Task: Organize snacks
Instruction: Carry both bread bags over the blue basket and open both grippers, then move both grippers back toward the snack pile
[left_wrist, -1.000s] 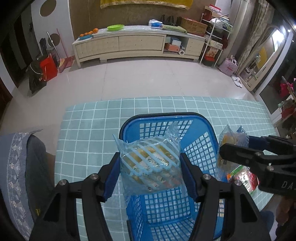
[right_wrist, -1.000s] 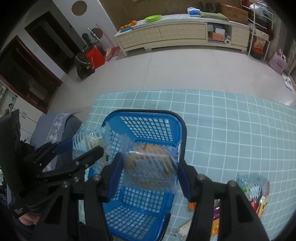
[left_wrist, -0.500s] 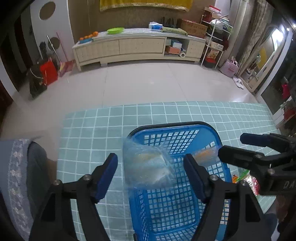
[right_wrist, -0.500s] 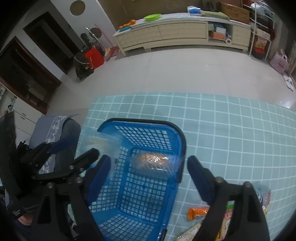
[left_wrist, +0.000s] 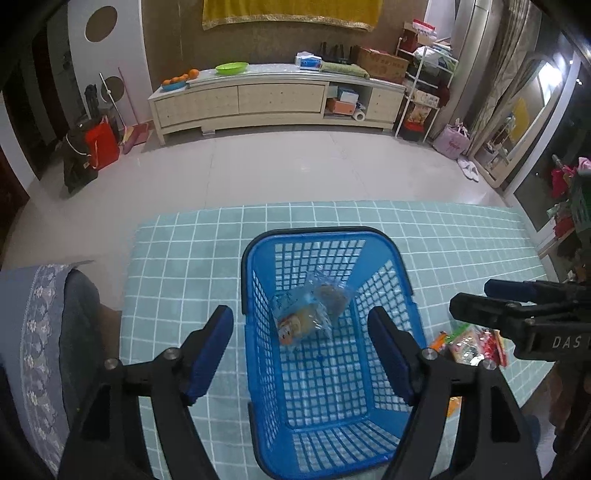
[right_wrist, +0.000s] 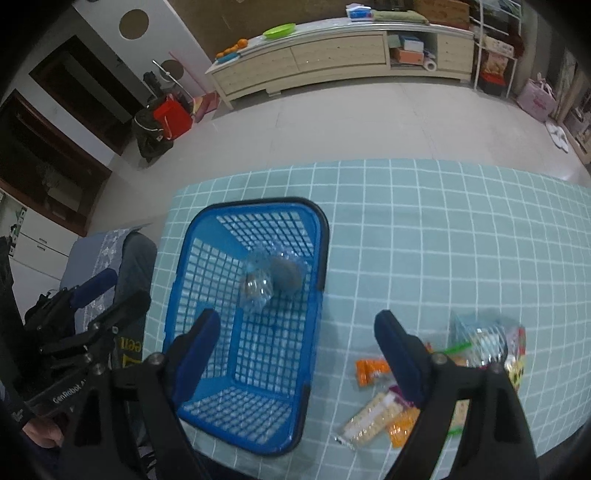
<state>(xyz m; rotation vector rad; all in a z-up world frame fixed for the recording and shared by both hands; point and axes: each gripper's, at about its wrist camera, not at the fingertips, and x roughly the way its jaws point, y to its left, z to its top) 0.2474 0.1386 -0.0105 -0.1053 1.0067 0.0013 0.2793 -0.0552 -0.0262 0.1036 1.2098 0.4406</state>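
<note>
1. Plainly, both tools hung released above the desk: the left tool (left_wrist: 300, 343) had its blue-padded jaws spread wide over the blue plastic mesh basket (left_wrist: 384, 251), and the right tool (right_wrist: 295, 354) was equally spread, with nothing between its pads.
2. Two clear-wrapped snack packets (left_wrist: 310, 310) lay touching one another on the basket floor, toward its twelve o'clock end; one showed an orange-and-yellow print, the other a dark round cake inside crinkled film.
3. In the right wrist view, the same pair (right_wrist: 271, 280) sat against the basket's far wall, the dark one at about three o'clock of the clear one.
4. A loose heap of bright snack wrappers (right_wrist: 388, 402) waited on the teal checked cloth of the desk (right_wrist: 461, 229), at about three o'clock of the basket, partly hidden behind the right tool's finger.
5. These remaining packets looked light, soft and slippery; the film would likely crumple and slide under a pinch, and any biscuit inside could crack.
6. A sensible hold would probably be across the flat middle of a single packet, closed gently, rather than on a sealed end, which might slip out.
7. By my reckoning the sorting was only partly done, with most of the pile not yet in the basket.
</note>
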